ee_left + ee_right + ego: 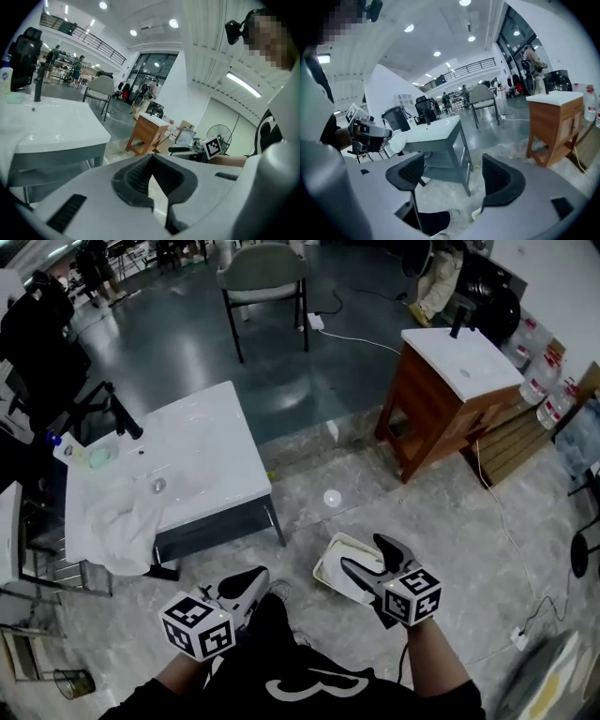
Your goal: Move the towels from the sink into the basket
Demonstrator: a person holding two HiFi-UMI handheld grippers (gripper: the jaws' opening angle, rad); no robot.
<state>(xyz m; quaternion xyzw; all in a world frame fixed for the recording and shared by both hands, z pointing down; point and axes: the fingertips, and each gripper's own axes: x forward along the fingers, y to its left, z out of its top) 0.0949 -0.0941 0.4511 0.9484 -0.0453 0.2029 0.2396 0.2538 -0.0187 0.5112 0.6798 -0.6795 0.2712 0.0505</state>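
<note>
Left gripper (pixel 251 579): you hold it low at your left side. In the left gripper view (pixel 150 174) its dark ribbed pads are pressed together with nothing between them.
Right gripper (pixel 361 551): you hold it over the floor at your right. In the right gripper view (pixel 454 174) its two dark pads stand wide apart and hold nothing. Only the floor and the toe of your shoe (pixel 448 216) show through the gap.
Basket: the cream rectangular plastic basket (pixel 329 557) sits on the pale stone floor directly under your right gripper. No towel can be seen in the part of it that shows.
Towel: the crumpled white cloth towel (pixel 117 521) is draped over the near left edge of the sink unit and hangs down its front. It is well apart from both of your grippers and from the basket.
Sink: the white rectangular sink top on a grey cabinet (pixel 202 460) stands ahead of you to the left.
Tap: the black angled tap (pixel 123 415) rises at the far left of the sink top, with a pale green pad (pixel 100 457) lying just beside it.
Vanity: the brown wooden cabinet with a white top (pixel 448 399) stands further off to your right.
Chair: the grey chair with dark legs (pixel 266 279) stands furthest off, on the dark glossy floor.
</note>
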